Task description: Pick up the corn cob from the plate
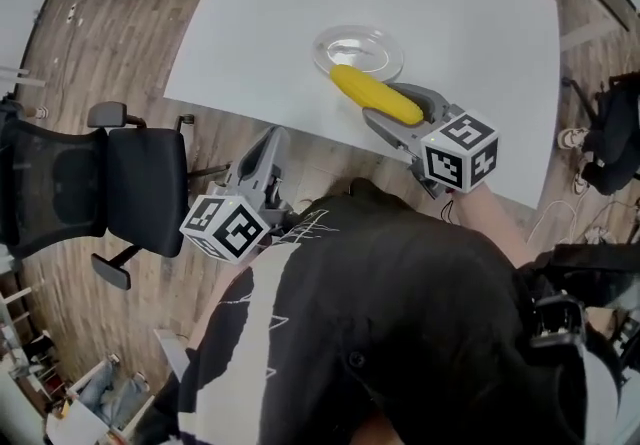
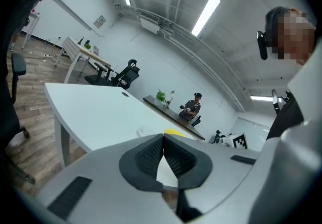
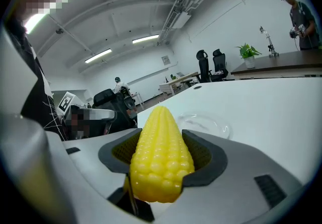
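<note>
A yellow corn cob [image 1: 376, 95] is clamped between the jaws of my right gripper [image 1: 399, 112], its tip reaching over the near rim of a clear glass plate [image 1: 358, 50] on the white table [image 1: 450, 23]. In the right gripper view the corn cob [image 3: 161, 155] fills the jaws of the right gripper [image 3: 162, 153], and the plate [image 3: 204, 122] lies just beyond, bare. My left gripper [image 1: 270, 149] hangs below the table's near edge, over the floor. Its jaws are shut tip to tip on nothing, as the left gripper [image 2: 163, 137] view shows.
A black office chair [image 1: 95, 183] stands on the wooden floor at the left, close to my left gripper. More chairs and desks stand in the background of the room. A person [image 2: 192, 108] stands at a far dark counter.
</note>
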